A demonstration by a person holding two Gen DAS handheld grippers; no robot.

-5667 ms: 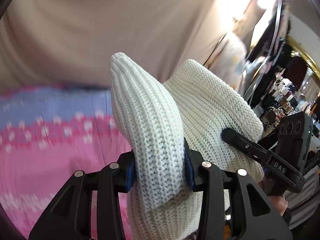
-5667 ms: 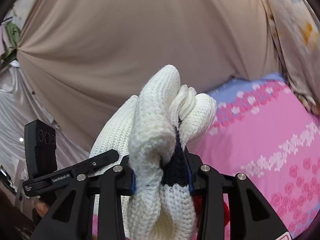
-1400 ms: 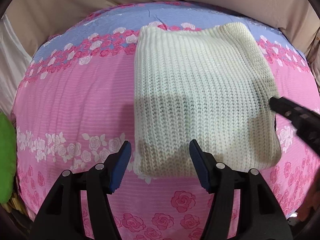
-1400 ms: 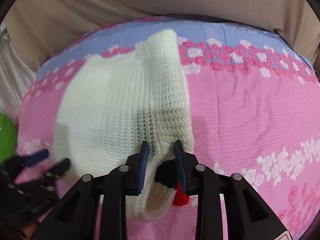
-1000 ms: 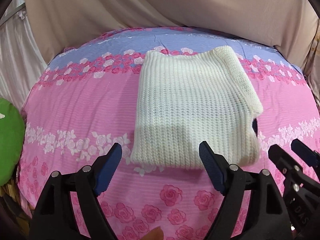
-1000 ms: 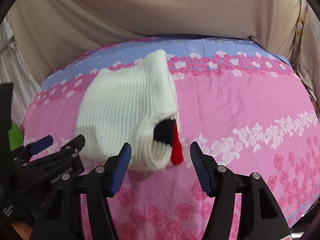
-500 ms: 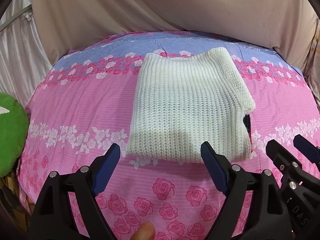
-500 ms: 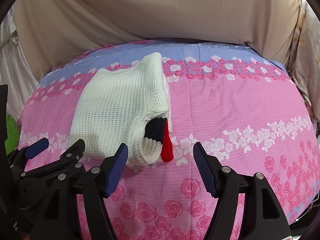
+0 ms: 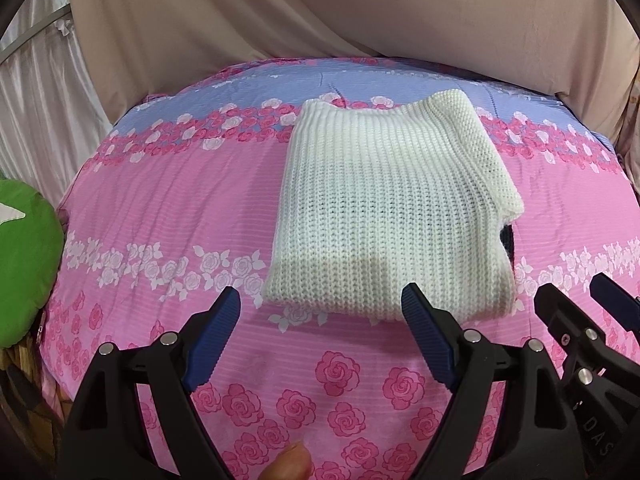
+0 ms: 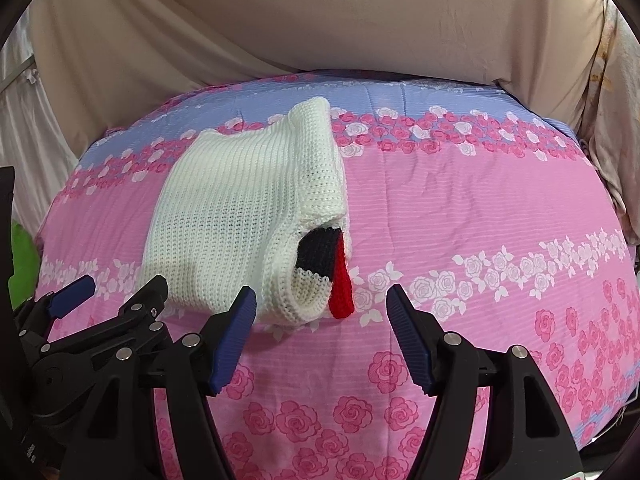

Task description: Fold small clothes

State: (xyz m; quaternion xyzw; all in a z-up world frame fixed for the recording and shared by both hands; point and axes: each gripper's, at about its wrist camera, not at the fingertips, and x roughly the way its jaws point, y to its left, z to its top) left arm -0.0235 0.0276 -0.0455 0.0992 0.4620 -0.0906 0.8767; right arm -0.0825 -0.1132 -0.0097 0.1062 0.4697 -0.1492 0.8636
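Observation:
A cream knit sweater [image 9: 392, 216] lies folded into a rectangle on the pink rose-print bedspread [image 9: 160, 208]. In the right wrist view the sweater [image 10: 240, 216] shows a dark and red striped part [image 10: 340, 280] poking out of its near right opening. My left gripper [image 9: 320, 300] hovers just short of the sweater's near edge, open, with nothing between its blue pads. My right gripper [image 10: 320, 295] stands open in front of the near right corner, touching nothing. Each gripper also shows in the other's view: the right gripper [image 9: 574, 286] and the left gripper [image 10: 122, 282].
A green cushion [image 9: 24, 260] sits off the bed's left edge. Beige drapery [image 9: 320, 12] hangs behind the bed, with pale curtain [image 9: 40, 92] at left and a floral cloth [image 10: 612, 120] at right. A fingertip [image 9: 288, 468] shows at the bottom edge.
Both grippers carried the sweater down to the bed, let go of it and drew back a little toward me. Both sets of jaws opened wide. Since half a second ago almost nothing moved.

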